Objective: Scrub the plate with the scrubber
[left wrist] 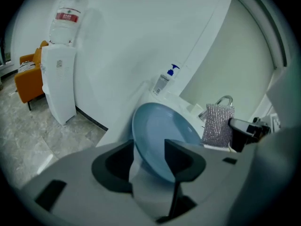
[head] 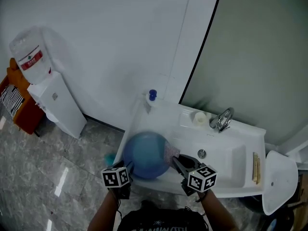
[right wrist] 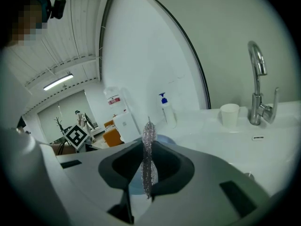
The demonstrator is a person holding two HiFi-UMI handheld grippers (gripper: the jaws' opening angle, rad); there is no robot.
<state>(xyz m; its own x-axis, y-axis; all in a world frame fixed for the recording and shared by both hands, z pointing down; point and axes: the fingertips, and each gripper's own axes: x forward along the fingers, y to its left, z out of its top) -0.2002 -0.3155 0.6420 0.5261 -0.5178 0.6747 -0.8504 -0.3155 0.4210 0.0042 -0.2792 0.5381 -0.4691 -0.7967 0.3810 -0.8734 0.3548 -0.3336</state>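
Over the front left corner of the white sink (head: 238,150), a blue plate (head: 147,154) stands tilted on edge, its hollow face turned towards the basin. The left gripper (head: 129,167) reaches up to it from below. In the left gripper view its jaws stand wide apart with the plate's lower rim between them, and the pads do not plainly press on it. Whether the rim touches either finger cannot be told.

The right gripper (head: 177,161) comes in from the plate's right. Its jaws are closed on a silvery mesh scrubber (head: 171,151), which shows edge-on as a thin upright strip between them in the right gripper view. The scrubber hangs just beside the plate's right rim; no view makes clear whether they touch.

At the back of the sink stand a chrome faucet (head: 222,119) and a small white cup (head: 200,117). A soap pump bottle with a blue top (head: 152,96) stands at the back left corner. Well apart to the left, a white water dispenser (head: 53,100) with its bottle stands against the wall, with an orange chair (head: 19,105) beside it.
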